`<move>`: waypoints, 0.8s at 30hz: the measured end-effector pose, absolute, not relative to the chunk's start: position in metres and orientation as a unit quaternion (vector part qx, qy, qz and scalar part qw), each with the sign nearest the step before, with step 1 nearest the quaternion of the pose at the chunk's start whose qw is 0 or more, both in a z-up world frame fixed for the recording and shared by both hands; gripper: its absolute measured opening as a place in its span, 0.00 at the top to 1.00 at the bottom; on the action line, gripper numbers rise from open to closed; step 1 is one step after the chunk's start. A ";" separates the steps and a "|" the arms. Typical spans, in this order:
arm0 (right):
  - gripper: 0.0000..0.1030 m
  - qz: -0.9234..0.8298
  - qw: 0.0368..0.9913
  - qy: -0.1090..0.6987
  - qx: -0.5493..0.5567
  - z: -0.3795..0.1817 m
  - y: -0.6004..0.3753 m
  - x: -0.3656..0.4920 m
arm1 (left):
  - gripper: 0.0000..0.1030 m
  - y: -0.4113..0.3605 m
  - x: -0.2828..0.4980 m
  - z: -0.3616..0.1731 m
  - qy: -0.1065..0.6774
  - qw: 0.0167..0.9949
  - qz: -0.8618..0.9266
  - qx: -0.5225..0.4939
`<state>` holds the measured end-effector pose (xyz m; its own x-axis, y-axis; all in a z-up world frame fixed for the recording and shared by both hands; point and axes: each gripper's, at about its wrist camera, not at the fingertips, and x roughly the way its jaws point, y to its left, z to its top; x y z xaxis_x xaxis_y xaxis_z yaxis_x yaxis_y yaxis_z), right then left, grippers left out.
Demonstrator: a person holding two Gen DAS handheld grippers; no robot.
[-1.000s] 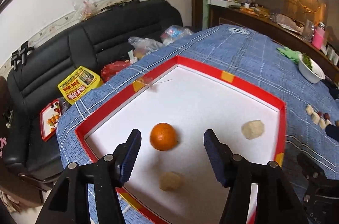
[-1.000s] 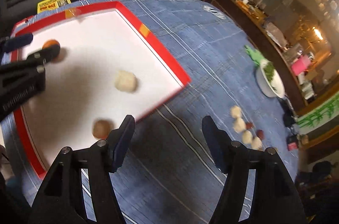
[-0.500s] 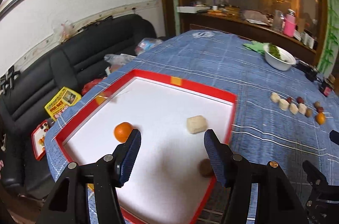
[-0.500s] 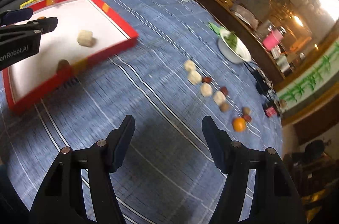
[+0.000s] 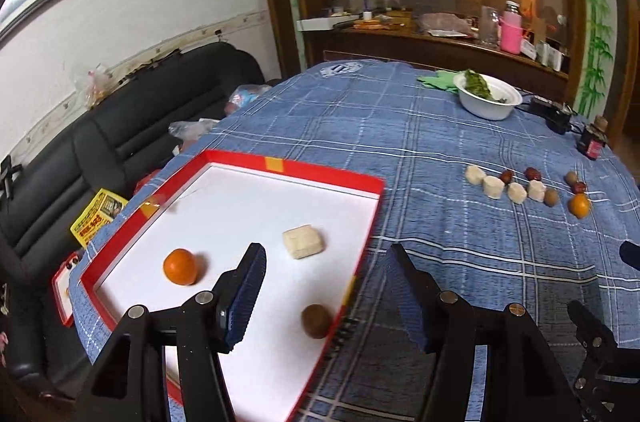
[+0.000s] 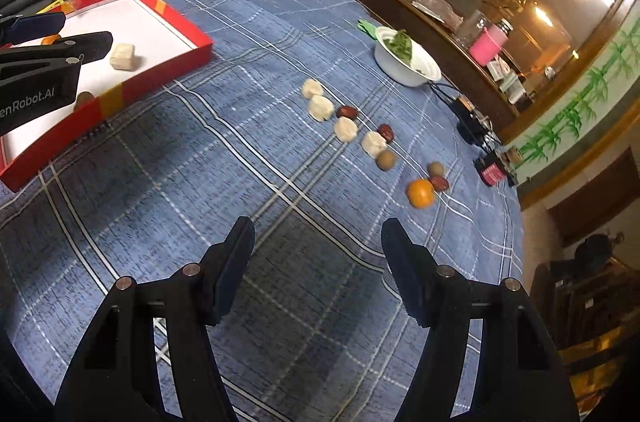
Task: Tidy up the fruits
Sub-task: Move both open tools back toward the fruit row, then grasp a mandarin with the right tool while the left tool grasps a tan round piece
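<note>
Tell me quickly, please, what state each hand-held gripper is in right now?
Left hand-held gripper: open, holding nothing.
Right hand-held gripper: open, holding nothing.

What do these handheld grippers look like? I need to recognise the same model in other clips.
Both the left gripper and right gripper have matte black angular frames with triangular cut-outs, round silver pivot bolts, and two dark navy fingers with ribbed pads. The left gripper's side, seen from the right wrist camera, carries white lettering ending "enRobot.AI". No cables or sleeves are visible.
</note>
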<state>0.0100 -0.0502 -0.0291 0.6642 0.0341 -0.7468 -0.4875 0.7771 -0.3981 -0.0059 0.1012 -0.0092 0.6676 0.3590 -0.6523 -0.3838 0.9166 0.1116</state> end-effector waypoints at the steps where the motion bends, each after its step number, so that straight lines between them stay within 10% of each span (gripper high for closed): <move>1: 0.36 0.149 0.863 0.382 -0.296 -0.029 -0.053 0.011 | 0.42 0.099 -0.005 -0.009 0.353 0.913 0.201 -0.016; 24: 0.41 0.110 0.906 0.408 0.016 -0.053 -0.210 0.110 | 0.39 0.004 0.081 -0.055 0.405 0.914 0.027 -0.002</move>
